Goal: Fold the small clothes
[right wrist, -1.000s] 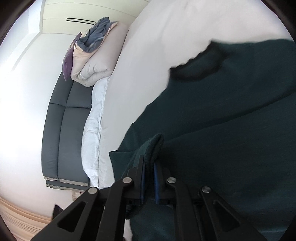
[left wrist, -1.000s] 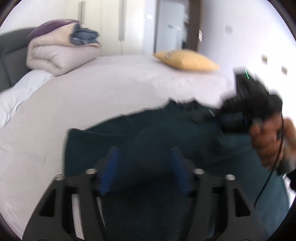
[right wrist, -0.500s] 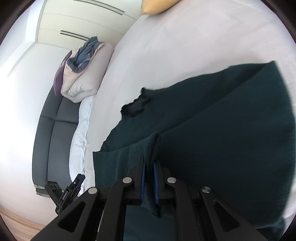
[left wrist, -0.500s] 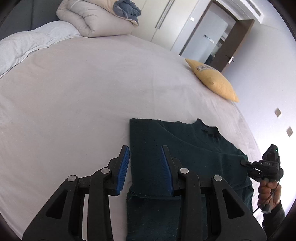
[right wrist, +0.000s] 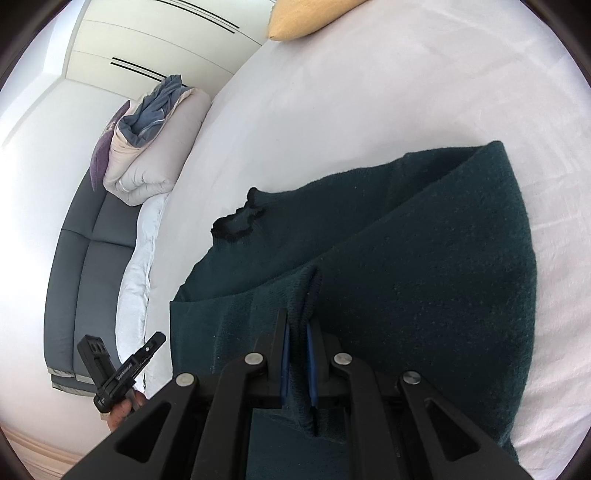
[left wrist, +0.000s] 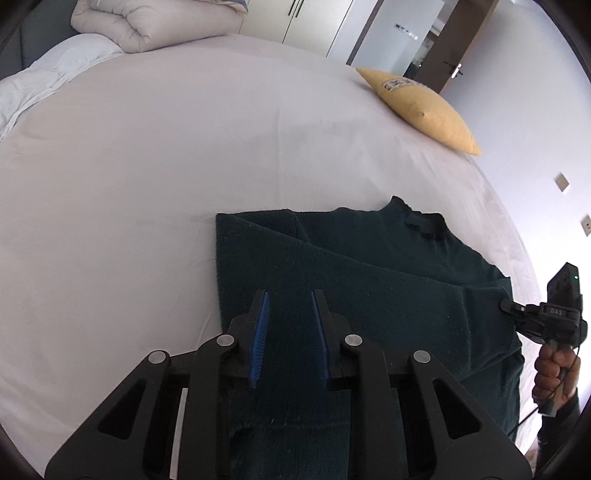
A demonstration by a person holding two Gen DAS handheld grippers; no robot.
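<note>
A dark teal knitted sweater (left wrist: 369,288) lies on the white bed, its sleeves folded across the body and its collar (left wrist: 424,221) toward the far side. My left gripper (left wrist: 290,299) is open and empty, hovering above the sweater's left part. My right gripper (right wrist: 298,325) is shut on a fold of the sweater's sleeve cuff (right wrist: 306,295). The sweater (right wrist: 424,280) fills the right wrist view. The right gripper also shows in the left wrist view (left wrist: 517,312) at the sweater's right edge; the left gripper shows in the right wrist view (right wrist: 155,339).
The white bed sheet (left wrist: 166,166) stretches all around. A yellow pillow (left wrist: 421,107) lies at the far right. A rolled beige duvet (left wrist: 155,22) with a blue cloth (right wrist: 155,107) sits at the headboard. A grey headboard (right wrist: 81,266) borders the bed.
My left gripper has drawn back and risen off the sweater, and its jaws have narrowed but stay open. My right gripper has carried the pinched sleeve across the body, still shut on it.
</note>
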